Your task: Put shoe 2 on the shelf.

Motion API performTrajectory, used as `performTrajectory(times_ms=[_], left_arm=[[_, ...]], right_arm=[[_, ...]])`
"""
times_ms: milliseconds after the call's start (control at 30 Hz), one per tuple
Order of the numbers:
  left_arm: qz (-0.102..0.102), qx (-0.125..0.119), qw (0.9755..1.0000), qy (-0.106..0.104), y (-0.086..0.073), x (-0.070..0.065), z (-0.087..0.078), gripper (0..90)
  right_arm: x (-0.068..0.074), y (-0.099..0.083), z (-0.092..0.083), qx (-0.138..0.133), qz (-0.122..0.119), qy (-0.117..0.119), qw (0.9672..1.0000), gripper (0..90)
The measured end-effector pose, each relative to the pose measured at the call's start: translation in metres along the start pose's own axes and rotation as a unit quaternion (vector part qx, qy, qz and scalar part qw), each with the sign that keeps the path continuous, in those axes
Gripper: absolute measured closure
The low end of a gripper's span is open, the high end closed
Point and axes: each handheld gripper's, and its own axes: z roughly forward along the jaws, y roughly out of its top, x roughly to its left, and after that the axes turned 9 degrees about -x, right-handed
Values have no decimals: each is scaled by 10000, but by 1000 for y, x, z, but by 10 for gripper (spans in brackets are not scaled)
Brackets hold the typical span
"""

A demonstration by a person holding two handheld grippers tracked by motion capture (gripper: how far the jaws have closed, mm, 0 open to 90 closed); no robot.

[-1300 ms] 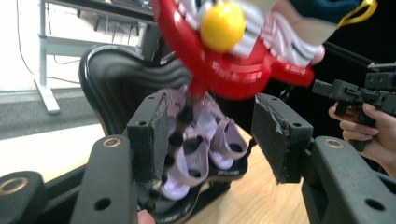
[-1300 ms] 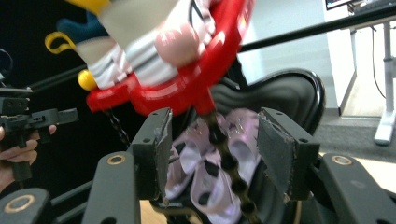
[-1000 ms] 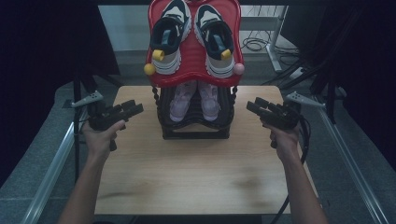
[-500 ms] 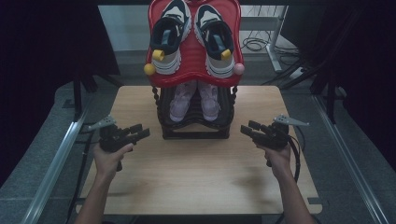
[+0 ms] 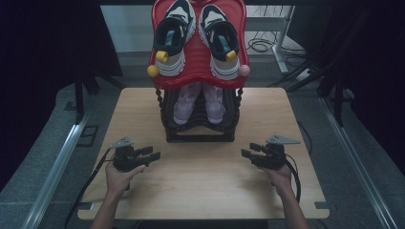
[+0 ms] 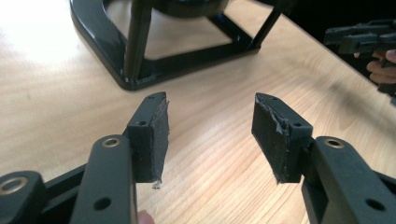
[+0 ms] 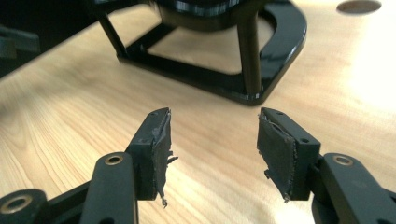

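A black two-tier shoe rack (image 5: 200,129) stands at the far middle of the wooden table (image 5: 200,186). Its red top tray (image 5: 198,76) carries a pair of black-and-white sneakers (image 5: 173,36). A pink pair (image 5: 198,100) sits on the lower shelf. My left gripper (image 5: 152,155) hovers low at the front left, open and empty, pointing right. My right gripper (image 5: 245,153) mirrors it at the front right, open and empty. In the left gripper view the left gripper (image 6: 210,135) faces the rack's base (image 6: 140,70). In the right gripper view the right gripper (image 7: 212,144) also faces the rack's base (image 7: 261,70).
A yellow knob (image 5: 153,70) and a pink knob (image 5: 244,70) stick out from the red tray's corners. Metal rails (image 5: 57,167) run along both sides of the table. Cables (image 5: 260,45) lie on the floor behind. The other gripper (image 6: 364,37) shows far right in the left gripper view.
Both grippers have drawn back from beside the rack toward the table's near edge, ending in front of it. Both stayed open.
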Motion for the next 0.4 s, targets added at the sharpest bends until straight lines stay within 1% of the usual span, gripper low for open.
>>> performTrajectory(times_ms=[67, 133, 200, 233, 300, 400], left_arm=[[12, 38, 10000, -2, -2, 0, 1, 462], [-9, 50, 10000, -4, -3, -1, 1, 463], [-17, 41, 10000, 7, -3, 0, 2, 462], [-26, 35, 10000, 13, -3, 0, 1, 462], [-48, 17, 10000, 21, -4, 1, 0, 462], [-117, -21, 9999, 31, -5, 3, -2, 461]], right_arm=[[1, -4, 2, 91, -44, -17, 9999, 451], [1, -7, 4, 126, -36, -13, 9999, 452], [2, -7, 4, 168, -107, -29, 9998, 452], [2, -6, 4, 156, -152, -57, 9997, 452], [2, -5, 2, 79, -96, -24, 9999, 452], [3, -5, 0, 14, -115, -31, 9999, 444]])
